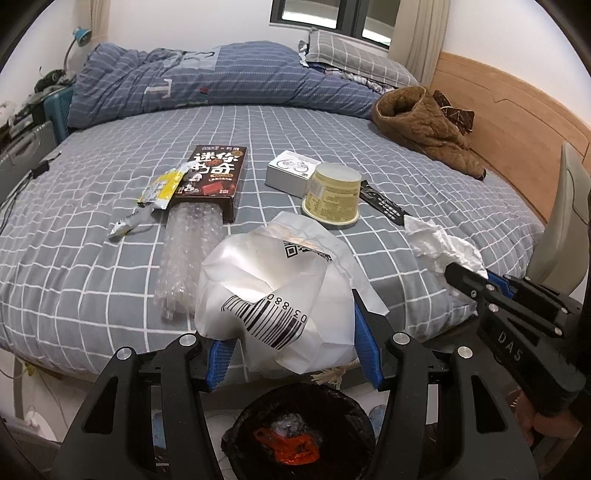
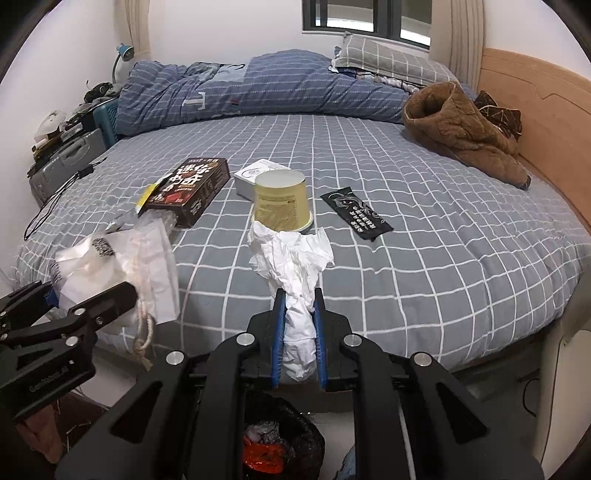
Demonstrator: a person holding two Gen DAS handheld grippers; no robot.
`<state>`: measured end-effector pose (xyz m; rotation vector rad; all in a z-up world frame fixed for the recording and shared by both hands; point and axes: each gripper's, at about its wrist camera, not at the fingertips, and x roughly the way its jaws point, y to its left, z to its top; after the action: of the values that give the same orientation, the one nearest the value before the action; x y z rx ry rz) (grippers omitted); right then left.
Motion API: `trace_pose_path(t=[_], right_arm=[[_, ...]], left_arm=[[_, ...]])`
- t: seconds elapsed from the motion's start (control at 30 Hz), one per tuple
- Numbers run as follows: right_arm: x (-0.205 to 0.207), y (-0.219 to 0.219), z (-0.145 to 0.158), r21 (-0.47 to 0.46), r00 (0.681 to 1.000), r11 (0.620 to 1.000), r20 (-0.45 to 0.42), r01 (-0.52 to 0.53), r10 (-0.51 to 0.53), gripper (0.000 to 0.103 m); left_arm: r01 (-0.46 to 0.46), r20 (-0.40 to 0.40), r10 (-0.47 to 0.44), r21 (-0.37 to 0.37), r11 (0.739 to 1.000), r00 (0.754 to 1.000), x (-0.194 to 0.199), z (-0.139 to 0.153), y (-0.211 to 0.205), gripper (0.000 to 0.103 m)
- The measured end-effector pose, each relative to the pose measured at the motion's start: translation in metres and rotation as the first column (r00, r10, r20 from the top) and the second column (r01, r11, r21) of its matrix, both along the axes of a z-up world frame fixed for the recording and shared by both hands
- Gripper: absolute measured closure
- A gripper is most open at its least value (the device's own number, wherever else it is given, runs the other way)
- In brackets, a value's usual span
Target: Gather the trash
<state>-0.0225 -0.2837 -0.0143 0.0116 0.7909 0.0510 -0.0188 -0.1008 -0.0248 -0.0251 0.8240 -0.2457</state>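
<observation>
Bedroom, white plastered walls (image 1: 221,26). A wide bed with a grey sheet gridded in white lines (image 1: 92,229) fills most of the space; a pale wooden headboard (image 1: 509,110) runs along its right side. A dark-framed window (image 2: 365,20) sits in the far wall, flanked by cream curtains (image 2: 458,33). A rolled blue striped quilt (image 1: 221,77) lies along the far edge, a grey checked pillow (image 1: 354,55) beside it under the window. A crumpled brown fleece garment (image 2: 461,125) rests near the headboard. At far left, a blue-shaded desk lamp (image 1: 79,38) stands over cluttered storage and a grey hard-shell suitcase (image 2: 66,162). Lighting is even and dim.
</observation>
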Motion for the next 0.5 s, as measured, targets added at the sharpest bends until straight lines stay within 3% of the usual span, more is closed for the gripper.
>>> trace_pose_path(t=[0.5], right_arm=[[-0.040, 0.014, 0.001, -0.001, 0.999, 0.999, 0.001, -0.033, 0.033, 0.090]], left_arm=[[-0.018, -0.015, 0.018, 0.000, 1.000, 1.000, -0.035, -0.003, 0.011, 0.048]])
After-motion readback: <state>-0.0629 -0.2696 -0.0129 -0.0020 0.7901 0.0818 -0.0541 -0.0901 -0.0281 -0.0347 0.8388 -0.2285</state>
